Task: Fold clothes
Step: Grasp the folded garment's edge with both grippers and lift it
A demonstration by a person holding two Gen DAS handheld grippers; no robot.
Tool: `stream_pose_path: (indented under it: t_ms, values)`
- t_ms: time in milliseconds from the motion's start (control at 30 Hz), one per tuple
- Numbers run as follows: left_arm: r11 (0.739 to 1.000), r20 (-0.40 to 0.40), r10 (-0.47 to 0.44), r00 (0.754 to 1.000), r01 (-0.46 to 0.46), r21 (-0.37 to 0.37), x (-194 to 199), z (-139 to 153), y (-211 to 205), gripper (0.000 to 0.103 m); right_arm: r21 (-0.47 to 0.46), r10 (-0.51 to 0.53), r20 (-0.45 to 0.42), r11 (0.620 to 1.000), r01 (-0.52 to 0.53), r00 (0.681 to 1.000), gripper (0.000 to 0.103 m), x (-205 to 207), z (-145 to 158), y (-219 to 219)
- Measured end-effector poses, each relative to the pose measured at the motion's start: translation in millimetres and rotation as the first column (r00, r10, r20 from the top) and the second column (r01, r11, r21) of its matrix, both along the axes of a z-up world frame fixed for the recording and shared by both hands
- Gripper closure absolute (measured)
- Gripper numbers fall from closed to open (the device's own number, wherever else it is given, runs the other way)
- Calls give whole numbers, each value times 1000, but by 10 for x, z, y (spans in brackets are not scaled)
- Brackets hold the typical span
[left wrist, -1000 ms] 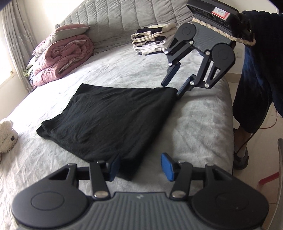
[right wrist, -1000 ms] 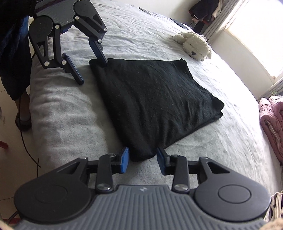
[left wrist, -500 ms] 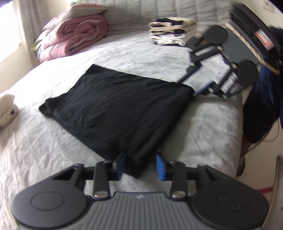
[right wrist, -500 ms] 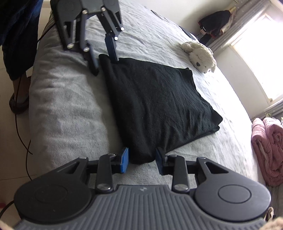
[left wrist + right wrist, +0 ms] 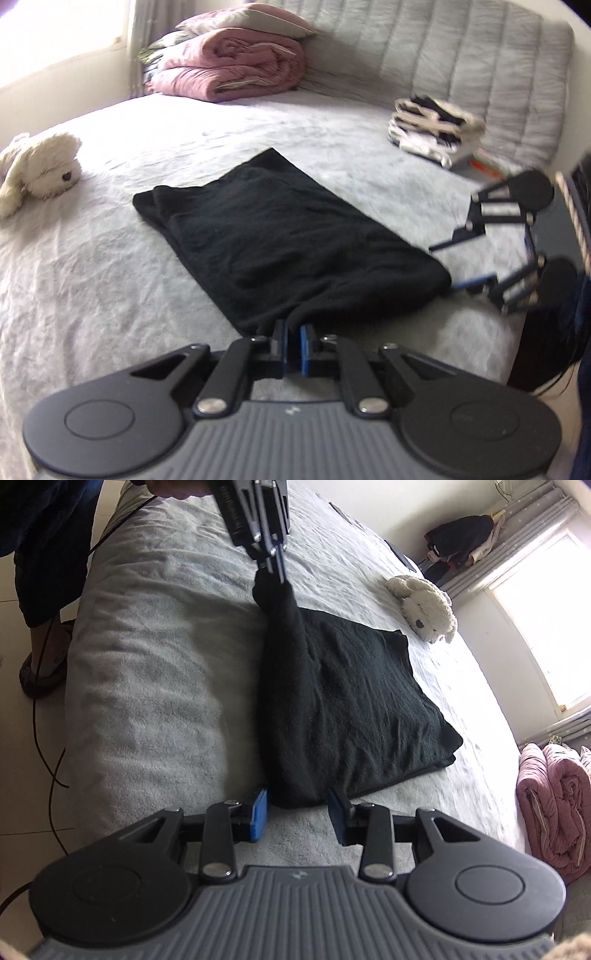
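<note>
A folded black garment (image 5: 288,236) lies on the grey bed (image 5: 92,280). In the left wrist view my left gripper (image 5: 293,332) is shut on the garment's near corner, and the cloth bunches up into the pads. The right wrist view shows that same left gripper (image 5: 275,566) holding this corner raised, with the garment (image 5: 351,686) pulled up into a ridge along its edge. My right gripper (image 5: 297,812) is open and straddles the opposite corner, a blue pad on either side. It appears blurred in the left wrist view as the right gripper (image 5: 445,266), at the garment's far right corner.
A white stuffed toy (image 5: 40,170) lies at the bed's left. A folded pink quilt (image 5: 229,70) and a stack of folded clothes (image 5: 436,129) sit by the headboard. A person in dark clothing (image 5: 40,535) stands at the bed's edge, and a cable (image 5: 48,738) trails on the floor.
My left gripper has shut on its corner of the black garment and lifted it, raising a ridge. The right gripper stays open around the other corner. Both views have swung round.
</note>
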State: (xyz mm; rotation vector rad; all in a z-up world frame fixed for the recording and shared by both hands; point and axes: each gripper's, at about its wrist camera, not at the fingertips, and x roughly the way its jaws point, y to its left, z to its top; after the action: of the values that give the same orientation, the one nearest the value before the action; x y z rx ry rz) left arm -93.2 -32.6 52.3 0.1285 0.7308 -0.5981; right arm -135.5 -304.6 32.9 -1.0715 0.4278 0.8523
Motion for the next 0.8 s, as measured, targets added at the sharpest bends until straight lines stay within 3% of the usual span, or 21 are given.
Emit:
stream_pose_path:
  t_ms: [133, 267, 333, 367, 400, 433, 800]
  values:
    - [999, -23, 17, 1000, -18, -45, 39, 7, 17, 97, -8, 21, 61, 1000, -21, 998, 63, -31, -55, 78]
    - [999, -20, 19, 1000, -20, -43, 43, 2, 10, 96, -34, 48, 98, 998, -45, 994, 63, -38, -110, 132]
    - [999, -17, 18, 1000, -19, -35, 40, -4, 5, 96, -28, 40, 72, 999, -38, 997, 69, 11, -89, 133]
    - [999, -16, 17, 1000, -18, -30, 39, -7, 2, 96, -19, 30, 50, 999, -29, 998, 77, 38, -63, 130]
    - [1000, -14, 16, 1000, -17, -27, 37, -8, 0, 96, -6, 16, 22, 1000, -16, 1000, 93, 63, -26, 123]
    - [1000, -11, 14, 1000, -14, -24, 33, -4, -2, 96, 9, 4, 2, 1000, -4, 1000, 95, 86, 10, 113]
    - [1000, 98, 15, 995, -17, 20, -20, 142, -20, 96, 232, -100, -64, 966, 113, 993, 94, 299, 370, -44]
